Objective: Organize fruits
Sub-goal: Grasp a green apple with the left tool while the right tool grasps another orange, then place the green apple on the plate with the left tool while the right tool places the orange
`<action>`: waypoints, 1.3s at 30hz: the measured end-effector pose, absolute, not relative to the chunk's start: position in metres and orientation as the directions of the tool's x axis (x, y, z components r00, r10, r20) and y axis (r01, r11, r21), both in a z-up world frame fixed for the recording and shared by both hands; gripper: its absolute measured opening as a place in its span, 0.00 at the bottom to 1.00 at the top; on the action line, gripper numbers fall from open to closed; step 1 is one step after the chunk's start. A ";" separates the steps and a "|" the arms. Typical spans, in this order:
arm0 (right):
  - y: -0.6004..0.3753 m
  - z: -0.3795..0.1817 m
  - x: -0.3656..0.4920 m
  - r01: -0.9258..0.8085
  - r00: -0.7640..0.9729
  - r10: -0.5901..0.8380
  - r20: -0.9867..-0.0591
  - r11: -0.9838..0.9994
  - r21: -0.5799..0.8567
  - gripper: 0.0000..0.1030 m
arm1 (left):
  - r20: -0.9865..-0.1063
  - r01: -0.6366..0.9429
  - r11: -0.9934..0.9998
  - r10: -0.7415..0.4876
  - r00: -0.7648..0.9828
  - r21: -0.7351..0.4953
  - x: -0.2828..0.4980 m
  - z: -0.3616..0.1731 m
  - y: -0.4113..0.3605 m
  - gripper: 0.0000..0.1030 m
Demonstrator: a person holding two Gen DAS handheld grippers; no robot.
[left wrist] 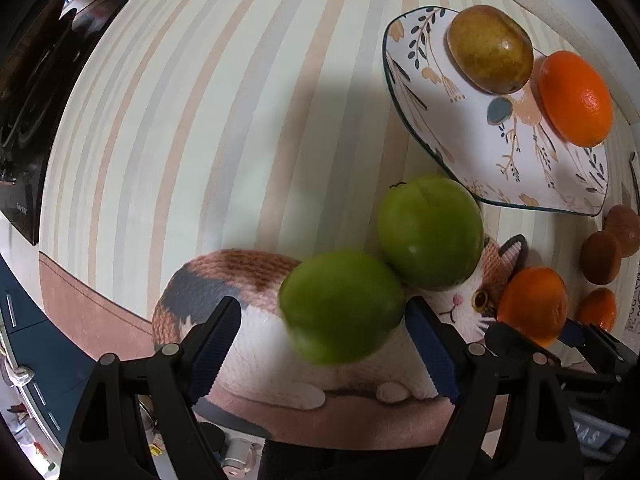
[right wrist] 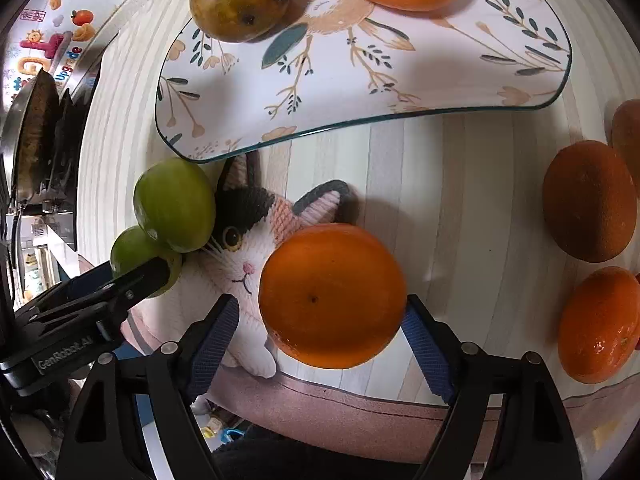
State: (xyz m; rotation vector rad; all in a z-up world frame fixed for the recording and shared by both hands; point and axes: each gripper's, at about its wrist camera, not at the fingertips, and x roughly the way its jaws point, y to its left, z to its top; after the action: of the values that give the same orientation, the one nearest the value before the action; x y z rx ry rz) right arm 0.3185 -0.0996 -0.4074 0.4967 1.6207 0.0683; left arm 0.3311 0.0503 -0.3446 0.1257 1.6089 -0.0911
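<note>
Striped mat [left wrist: 240, 100] lies bare left of the plate [left wrist: 412, 92].

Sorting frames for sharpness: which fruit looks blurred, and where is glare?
Left wrist view: the nearest green fruit between the fingers is smeared; the mango shows a small highlight. Right wrist view: the orange is sharp; the tangerine carries glare spots.

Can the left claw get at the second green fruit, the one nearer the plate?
Probably not yet: the left claw already has the nearer green fruit between its fingers, directly in front of the second green fruit and touching it.
</note>
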 end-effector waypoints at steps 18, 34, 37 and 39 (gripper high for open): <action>-0.095 -0.397 0.321 0.244 -0.004 0.294 -0.956 0.927 0.284 0.65 | -0.999 0.170 0.985 0.037 0.021 0.040 0.317 -0.346 0.041 0.59; -0.131 -0.364 0.319 0.272 0.071 0.364 -0.929 0.889 0.369 0.64 | -0.996 0.075 0.993 -0.087 0.010 -0.086 0.296 -0.306 0.058 0.59; -0.149 -0.345 0.325 0.291 0.113 0.376 -0.920 0.872 0.393 0.64 | -0.992 0.086 0.989 -0.122 0.043 -0.118 0.302 -0.282 0.047 0.59; -0.170 -0.331 0.331 0.317 0.152 0.386 -0.910 0.853 0.415 0.64 | -0.987 0.102 0.985 -0.144 0.068 -0.137 0.309 -0.267 0.039 0.59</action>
State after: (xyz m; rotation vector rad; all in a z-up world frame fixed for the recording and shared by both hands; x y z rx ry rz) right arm 0.3314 -0.1700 -0.3313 0.5999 1.4448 0.0543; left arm 0.3093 0.0386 -0.2666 -0.0344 1.4911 -0.1856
